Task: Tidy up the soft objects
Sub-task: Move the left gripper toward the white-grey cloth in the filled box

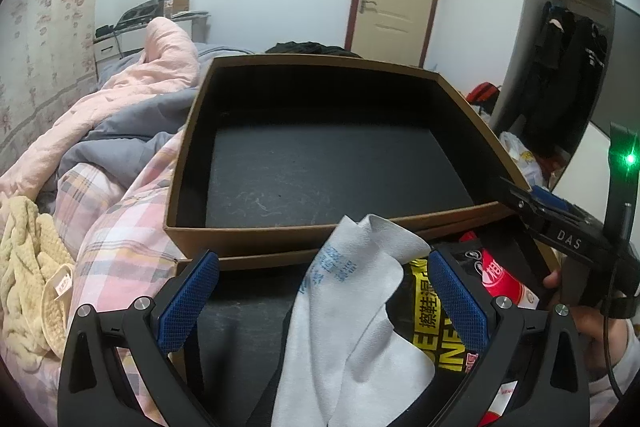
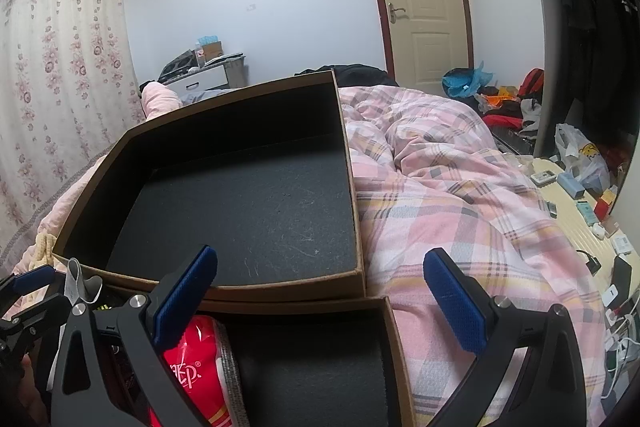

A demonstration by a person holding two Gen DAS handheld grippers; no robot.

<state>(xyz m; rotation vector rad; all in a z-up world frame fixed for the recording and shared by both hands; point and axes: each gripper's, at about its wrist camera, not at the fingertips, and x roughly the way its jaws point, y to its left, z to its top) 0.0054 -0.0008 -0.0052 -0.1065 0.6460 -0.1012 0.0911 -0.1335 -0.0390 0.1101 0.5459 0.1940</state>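
A light grey cloth point(image 1: 360, 315) with blue print lies crumpled between the wide-apart fingers of my left gripper point(image 1: 324, 299), which is open and not pinching it. The cloth rests on a yellow-and-black packet point(image 1: 428, 327) and a red packet point(image 1: 500, 279) in the near box. Beyond it stands an empty brown cardboard box point(image 1: 188, 131) with a black foam floor. My right gripper point(image 2: 320, 299) is open over the near box's far rim point(image 2: 304, 303), its left pad above the red packet point(image 2: 200, 367). The same cloth point(image 2: 80, 283) shows at the left edge of the right wrist view.
A beige knitted towel point(image 1: 28, 267) lies on the bed left of the boxes. A pink plaid duvet point(image 2: 460, 195) spreads to the right. A bedside surface point(image 2: 568, 223) with several small items and cables sits at the far right. A person's hand point(image 1: 556, 279) holds the right gripper.
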